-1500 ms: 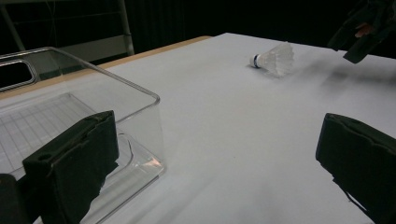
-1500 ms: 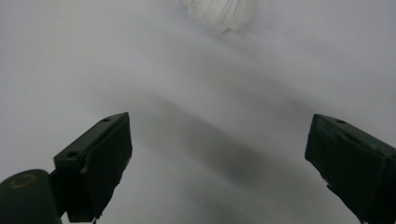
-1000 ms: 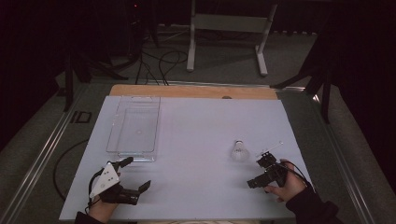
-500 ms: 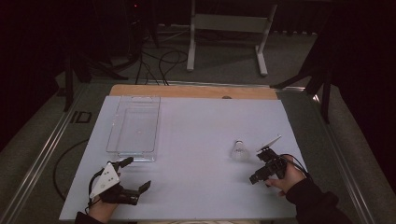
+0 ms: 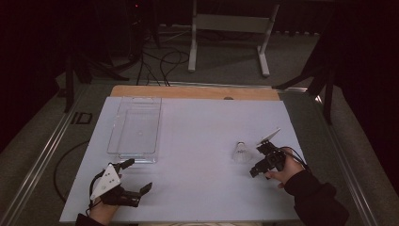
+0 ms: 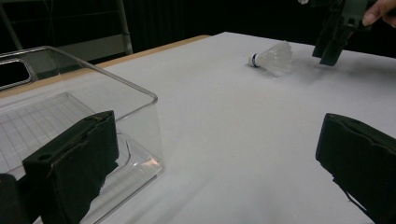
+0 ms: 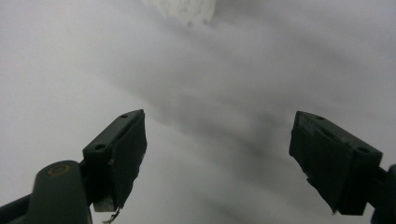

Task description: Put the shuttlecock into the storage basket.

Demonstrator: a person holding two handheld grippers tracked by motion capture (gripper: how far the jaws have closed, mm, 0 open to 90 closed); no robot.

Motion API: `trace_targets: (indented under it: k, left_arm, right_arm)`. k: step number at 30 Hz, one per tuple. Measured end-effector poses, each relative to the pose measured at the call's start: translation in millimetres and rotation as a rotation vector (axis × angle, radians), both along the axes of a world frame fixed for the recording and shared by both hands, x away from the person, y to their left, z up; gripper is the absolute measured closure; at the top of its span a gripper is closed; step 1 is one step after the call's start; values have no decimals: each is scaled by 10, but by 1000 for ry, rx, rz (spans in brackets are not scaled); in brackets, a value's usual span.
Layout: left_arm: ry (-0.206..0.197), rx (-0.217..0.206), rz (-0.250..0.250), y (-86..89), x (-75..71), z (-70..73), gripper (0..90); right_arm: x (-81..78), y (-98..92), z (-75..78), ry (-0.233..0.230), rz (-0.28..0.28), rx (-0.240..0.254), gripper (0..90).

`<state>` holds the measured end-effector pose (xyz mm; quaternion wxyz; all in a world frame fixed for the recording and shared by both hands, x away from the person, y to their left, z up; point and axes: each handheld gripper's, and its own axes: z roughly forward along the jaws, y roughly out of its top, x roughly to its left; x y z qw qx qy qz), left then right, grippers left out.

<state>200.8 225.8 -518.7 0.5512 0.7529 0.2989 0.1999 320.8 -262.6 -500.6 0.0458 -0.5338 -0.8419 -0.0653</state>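
High view: right tool (image 5: 258, 160) (jaws apart, narrowing) beside shuttlecock (image 5: 242, 151).

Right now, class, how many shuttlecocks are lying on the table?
1. The shuttlecock lies on the white table, right of centre, just left of the right tongs. The clear bin at the left looks empty, so none seems hidden.

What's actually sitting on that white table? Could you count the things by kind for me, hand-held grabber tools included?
Shuttlecock: 1
Clear plastic tray: 1
Hand-held grippers: 2, the left gripper and the right gripper, both with jaws apart and nothing between them
Total: 4
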Motion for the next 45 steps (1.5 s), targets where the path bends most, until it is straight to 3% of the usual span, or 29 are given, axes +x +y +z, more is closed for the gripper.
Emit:
trace_targets:
  k: [5,7,16,33,38,45]
  left_arm:
    - [2,4,-1,0,2,-2,2]
    - [2,4,-3,-1,2,-2,2]
    - [4,5,-5,-3,3,-4,2]
    - [4,10,-8,-7,3,-6,2]
    - [6,9,-9,-7,4,-7,2]
    - [9,7,-10,-9,7,-11,2]
  right_arm:
    - [88,26,19,-4,12,0,221]
    - [123,39,21,1,18,0,287]
    - [296,130,29,-22,36,-14,345]
    - [569,319,-22,-19,20,-29,497]
    - [609,363,-67,-10,30,-44,598]
    - [611,411,-93,2,60,-66,809]
